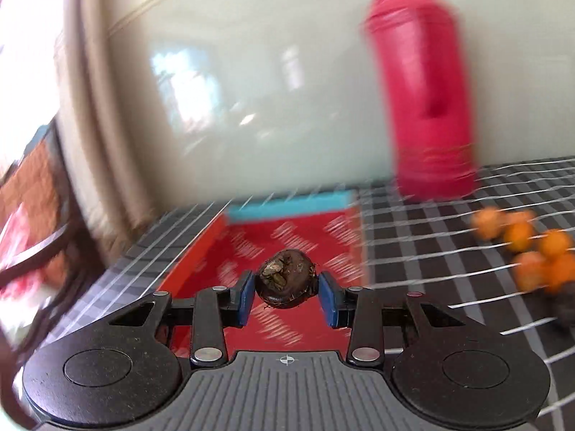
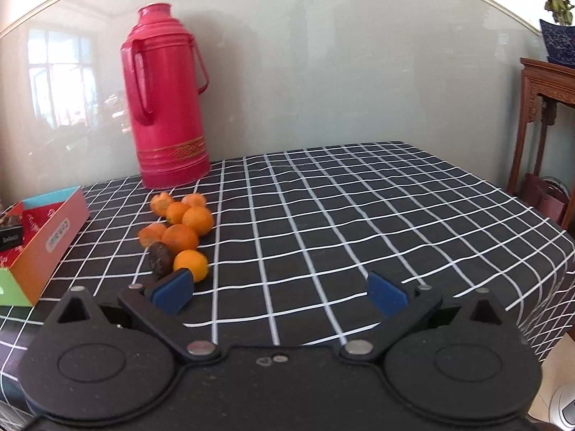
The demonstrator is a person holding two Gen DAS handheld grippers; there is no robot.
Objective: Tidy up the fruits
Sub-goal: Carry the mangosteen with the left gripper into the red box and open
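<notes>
Glossy pale-green wall [image 2: 323, 72] reflecting window; carved wooden stand [image 2: 542, 107] at right, potted plant [image 2: 559, 21] on top.

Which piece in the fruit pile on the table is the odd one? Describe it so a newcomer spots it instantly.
Start at the tall red thermos standing at the back of the checked tablecloth. Just in front of it lies a cluster of small oranges. On the near left edge of that cluster sits one dark brown fruit, the only piece in the pile that is not orange.
</notes>
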